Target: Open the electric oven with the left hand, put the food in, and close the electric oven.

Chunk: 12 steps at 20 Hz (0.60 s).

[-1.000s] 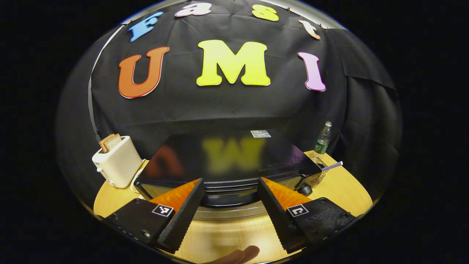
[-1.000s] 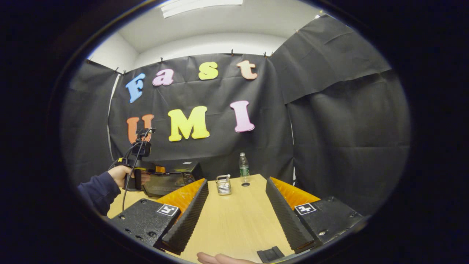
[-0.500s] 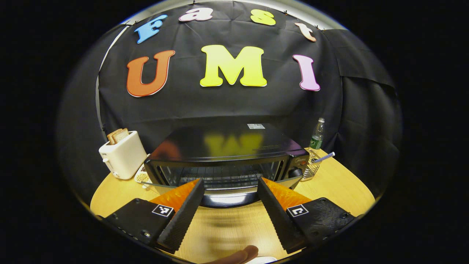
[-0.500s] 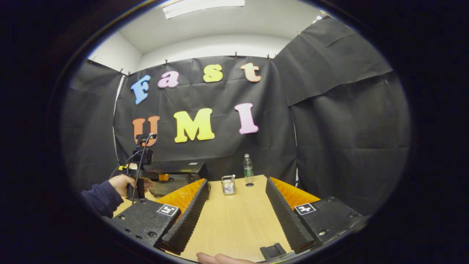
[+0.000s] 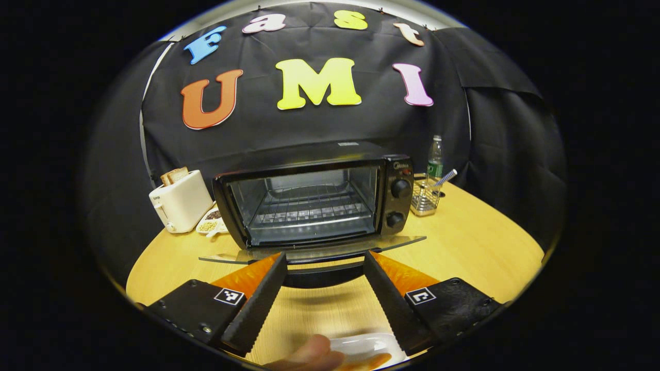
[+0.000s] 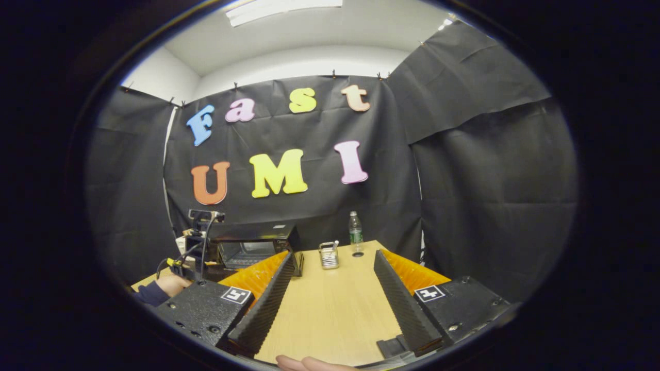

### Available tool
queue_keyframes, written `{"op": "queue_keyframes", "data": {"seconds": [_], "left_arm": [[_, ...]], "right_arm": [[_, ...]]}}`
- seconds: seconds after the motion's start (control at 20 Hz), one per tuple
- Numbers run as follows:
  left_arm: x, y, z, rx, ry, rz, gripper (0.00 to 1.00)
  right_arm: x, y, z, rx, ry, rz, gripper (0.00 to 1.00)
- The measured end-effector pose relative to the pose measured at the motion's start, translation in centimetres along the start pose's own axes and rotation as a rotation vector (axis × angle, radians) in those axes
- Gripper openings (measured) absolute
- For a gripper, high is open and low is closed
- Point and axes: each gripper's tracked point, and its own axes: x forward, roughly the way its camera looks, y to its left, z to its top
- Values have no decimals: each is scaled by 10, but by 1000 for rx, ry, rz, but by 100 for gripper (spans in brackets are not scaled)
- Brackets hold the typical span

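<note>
Left of the left gripper [image 5: 324,260] jaws: white toaster [image 5: 180,200] with bread in its slots, small dish of beans [image 5: 210,224] just beside it, both well clear of the door swing.

Dead ahead of the jaws: electric oven [image 5: 314,198], glass door [image 5: 309,251] dropped flat, front edge and handle sitting just beyond the fingertips, long axis running across the jaw line. Cavity open, wire rack [image 5: 309,206] bare. Jaws spread wide, holding nothing; door handle apparently between the tips but not pinched.

Below the jaws, close to the holding hand [image 5: 309,355]: white plate [image 5: 361,346] with something orange on it, likely the food, blurred. Lies behind the left fingertips, on the near side of the worktop [image 5: 474,252].

Right of the jaws: oven knobs [image 5: 399,188], wire holder [image 5: 425,189], bottle [image 5: 435,157], then open worktop.

Right gripper [image 6: 331,303]: jaws wide, empty, pointing at bare worktop, oven off to their left. Looks the freer for the food pickup.

Judgement: opening done; loading next. Path into the cavity goes over the flat door, so clearance above its front edge matters. Risk: bumping the door.
</note>
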Motion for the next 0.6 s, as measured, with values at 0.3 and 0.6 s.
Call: {"op": "queue_keyframes", "data": {"seconds": [0.3,0.6], "left_arm": [[-5,-6,-24,-74,31,-24,100],[-4,-10,-62,-209,142,-89,96]], "right_arm": [[7,12,-17,-23,46,9,96],[17,21,-34,-42,85,23,96]]}}
